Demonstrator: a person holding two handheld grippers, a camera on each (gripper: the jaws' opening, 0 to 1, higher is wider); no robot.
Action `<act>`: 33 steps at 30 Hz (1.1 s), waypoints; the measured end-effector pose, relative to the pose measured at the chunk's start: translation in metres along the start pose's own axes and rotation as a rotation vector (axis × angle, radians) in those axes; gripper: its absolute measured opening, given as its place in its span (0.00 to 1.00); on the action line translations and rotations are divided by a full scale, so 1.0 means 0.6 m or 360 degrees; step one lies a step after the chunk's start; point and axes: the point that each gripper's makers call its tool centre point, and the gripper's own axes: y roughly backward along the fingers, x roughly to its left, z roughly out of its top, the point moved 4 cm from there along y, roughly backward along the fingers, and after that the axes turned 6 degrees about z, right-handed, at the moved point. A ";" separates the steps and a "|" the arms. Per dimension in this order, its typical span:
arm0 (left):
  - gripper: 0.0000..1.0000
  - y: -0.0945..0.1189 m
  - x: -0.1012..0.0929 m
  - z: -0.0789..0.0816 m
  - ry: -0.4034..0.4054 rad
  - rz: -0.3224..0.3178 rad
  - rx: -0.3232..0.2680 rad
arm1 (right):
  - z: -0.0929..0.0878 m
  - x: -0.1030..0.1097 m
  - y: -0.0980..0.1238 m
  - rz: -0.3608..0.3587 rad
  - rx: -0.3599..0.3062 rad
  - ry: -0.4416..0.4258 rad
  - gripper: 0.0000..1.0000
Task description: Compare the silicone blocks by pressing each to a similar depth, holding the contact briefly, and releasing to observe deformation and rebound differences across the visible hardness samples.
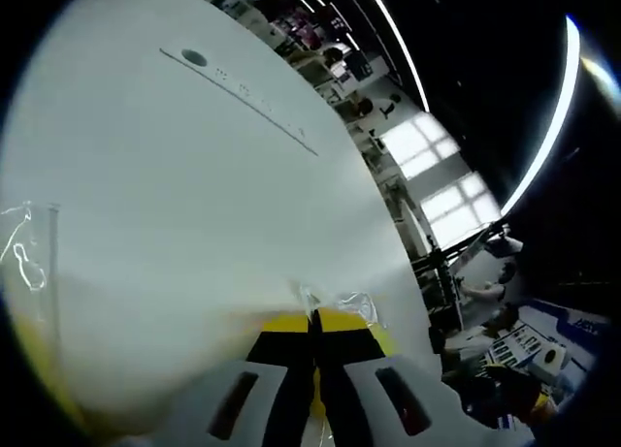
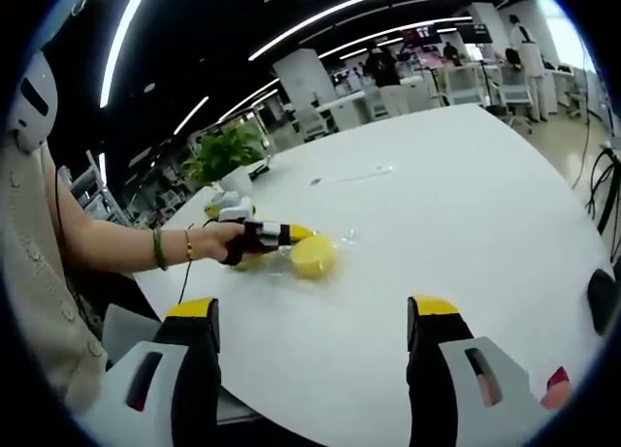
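Surface: big white surface (image 2: 466, 224) in a bright office room.
Left claw (image 1: 312, 321): jaws pressed together, tips on the yellow block (image 2: 312, 256).
Right claw (image 2: 315, 316): wide open, holding nothing, near the block.
Plant (image 2: 223, 154): green, behind.

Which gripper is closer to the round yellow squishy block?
Left. The left gripper is right at the round yellow silicone block; the right gripper hangs back, apart from it.
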 end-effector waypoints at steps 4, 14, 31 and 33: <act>0.00 0.001 -0.006 0.001 -0.0041 0.0006 -0.0008 | -0.002 -0.001 0.002 -0.0004 0.0007 0.0001 0.73; 0.00 0.014 -0.042 0.014 -0.0348 -0.0027 -0.0058 | -0.002 0.004 0.003 0.0011 0.0014 0.0027 0.72; 0.00 0.079 -0.111 0.016 -0.0657 -0.0124 -0.0097 | 0.007 0.029 0.010 0.0055 -0.0013 0.0094 0.70; 0.00 0.088 -0.119 0.014 -0.0685 -0.0139 -0.0100 | 0.009 0.034 0.011 0.0060 -0.0018 0.0103 0.70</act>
